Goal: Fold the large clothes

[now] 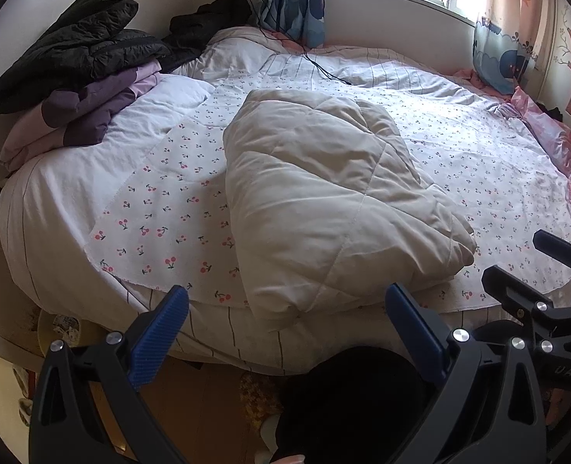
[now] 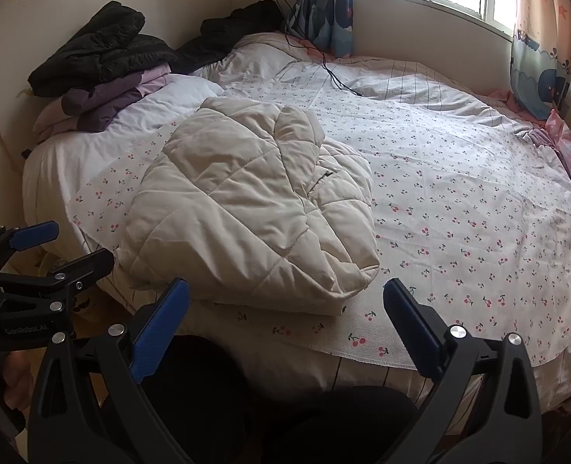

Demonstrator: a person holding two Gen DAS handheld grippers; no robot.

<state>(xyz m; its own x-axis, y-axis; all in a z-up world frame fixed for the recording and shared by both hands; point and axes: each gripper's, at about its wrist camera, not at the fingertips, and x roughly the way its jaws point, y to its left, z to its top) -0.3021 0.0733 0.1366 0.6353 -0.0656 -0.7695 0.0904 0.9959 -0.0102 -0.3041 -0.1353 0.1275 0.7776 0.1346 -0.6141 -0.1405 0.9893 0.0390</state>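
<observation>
Blue-padded left tongs (image 1: 285,301) and right tongs (image 2: 285,297) gape wide, empty, before the jacket (image 2: 254,208).

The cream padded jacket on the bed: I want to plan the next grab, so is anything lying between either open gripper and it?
Nothing visible does. The cream padded jacket lies alone on the cherry-print sheet, just ahead of the left gripper and right gripper, both open. The dark and purple folded clothes sit far behind it, near the wall.
</observation>
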